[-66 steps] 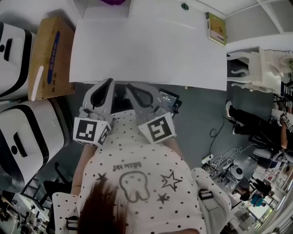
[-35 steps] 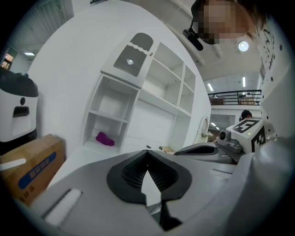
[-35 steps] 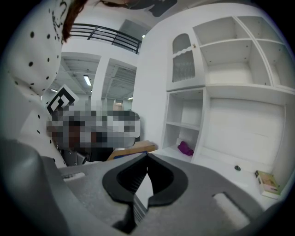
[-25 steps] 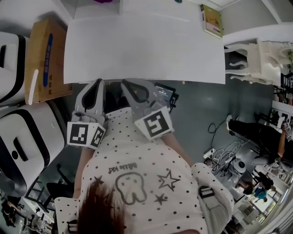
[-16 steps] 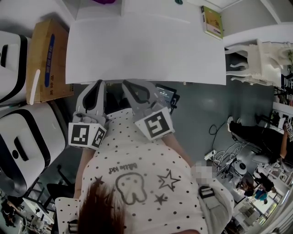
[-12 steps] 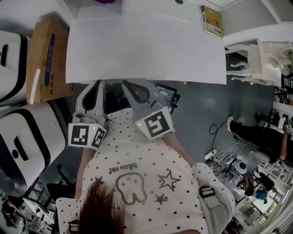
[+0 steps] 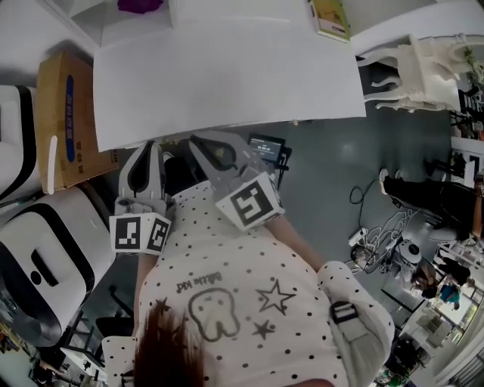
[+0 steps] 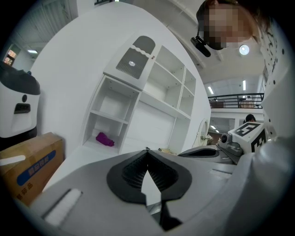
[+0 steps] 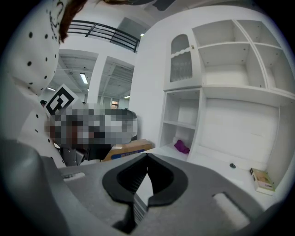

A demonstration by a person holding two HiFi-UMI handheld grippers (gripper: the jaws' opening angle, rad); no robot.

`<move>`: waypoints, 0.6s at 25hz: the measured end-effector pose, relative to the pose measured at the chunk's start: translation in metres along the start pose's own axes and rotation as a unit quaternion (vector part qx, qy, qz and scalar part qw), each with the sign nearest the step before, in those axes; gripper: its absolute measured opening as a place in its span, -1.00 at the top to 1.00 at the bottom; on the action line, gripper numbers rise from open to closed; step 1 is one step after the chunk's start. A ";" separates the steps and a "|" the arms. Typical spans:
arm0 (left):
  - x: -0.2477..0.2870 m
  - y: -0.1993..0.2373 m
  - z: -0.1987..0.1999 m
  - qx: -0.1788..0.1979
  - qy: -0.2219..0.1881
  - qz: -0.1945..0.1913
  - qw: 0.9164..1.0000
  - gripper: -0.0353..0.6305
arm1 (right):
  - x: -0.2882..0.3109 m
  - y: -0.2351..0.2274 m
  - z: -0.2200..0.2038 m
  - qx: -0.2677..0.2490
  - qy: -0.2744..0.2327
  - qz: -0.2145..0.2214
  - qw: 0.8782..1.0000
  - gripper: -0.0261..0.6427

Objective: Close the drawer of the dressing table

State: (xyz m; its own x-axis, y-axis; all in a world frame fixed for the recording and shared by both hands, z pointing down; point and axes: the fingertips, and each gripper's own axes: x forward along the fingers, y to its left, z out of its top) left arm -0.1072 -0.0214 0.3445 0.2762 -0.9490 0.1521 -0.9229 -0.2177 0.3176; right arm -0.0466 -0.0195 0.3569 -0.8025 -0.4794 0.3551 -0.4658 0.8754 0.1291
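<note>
**Drawer.** No open drawer shows in any view. Its front would sit under the near edge of the dressing table. The head view looks down past that edge, so the front face is hidden. Judgement: the drawer is either flush already or out by very little.

**Key relation.** The near edge runs left to right across the head view, and a drawer front would have its long axis along it.
- Both grippers point at that edge from the person's side, with their tips at or just under it, left of the table's middle.
- The left gripper and right gripper sit close beside each other.
- The right one lies nearer the middle, so I judge it slightly better placed.
- Any closing push would run straight away from the body, toward the shelf unit at the back.

**Jaws.** The left gripper view shows the tips meeting with nothing between them, and the right gripper view shows the same. Both are clenched and empty.

**Surface.** The table top is white and bare over most of its span. A booklet lies near the far right corner. A purple thing sits in a low shelf compartment at the far left.

**Room.**
- Left: a cardboard box just beside the table, with white machines nearer the person.
- Right: a white carved chair.
- Below: grey floor.
</note>
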 end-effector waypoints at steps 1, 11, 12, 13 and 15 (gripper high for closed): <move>0.001 -0.002 -0.001 0.000 0.003 -0.004 1.000 0.89 | -0.002 -0.001 -0.001 0.002 0.001 -0.003 1.000 0.91; 0.017 -0.021 -0.005 0.006 0.014 -0.039 0.999 0.89 | -0.018 -0.016 -0.009 0.013 0.002 -0.041 0.999 0.91; 0.017 -0.022 -0.005 0.007 0.015 -0.042 0.999 0.89 | -0.019 -0.016 -0.009 0.013 0.002 -0.042 0.999 0.91; 0.017 -0.023 -0.005 0.008 0.015 -0.043 0.999 0.89 | -0.020 -0.016 -0.009 0.014 0.001 -0.044 0.999 0.91; 0.017 -0.024 -0.005 0.009 0.016 -0.044 0.999 0.89 | -0.021 -0.017 -0.008 0.015 -0.003 -0.044 0.999 0.91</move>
State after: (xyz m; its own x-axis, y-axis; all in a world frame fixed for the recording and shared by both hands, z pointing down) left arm -0.0786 -0.0317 0.3438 0.3642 -0.9186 0.1536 -0.8995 -0.3042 0.3136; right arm -0.0188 -0.0240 0.3548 -0.7596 -0.5552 0.3388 -0.5460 0.8274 0.1317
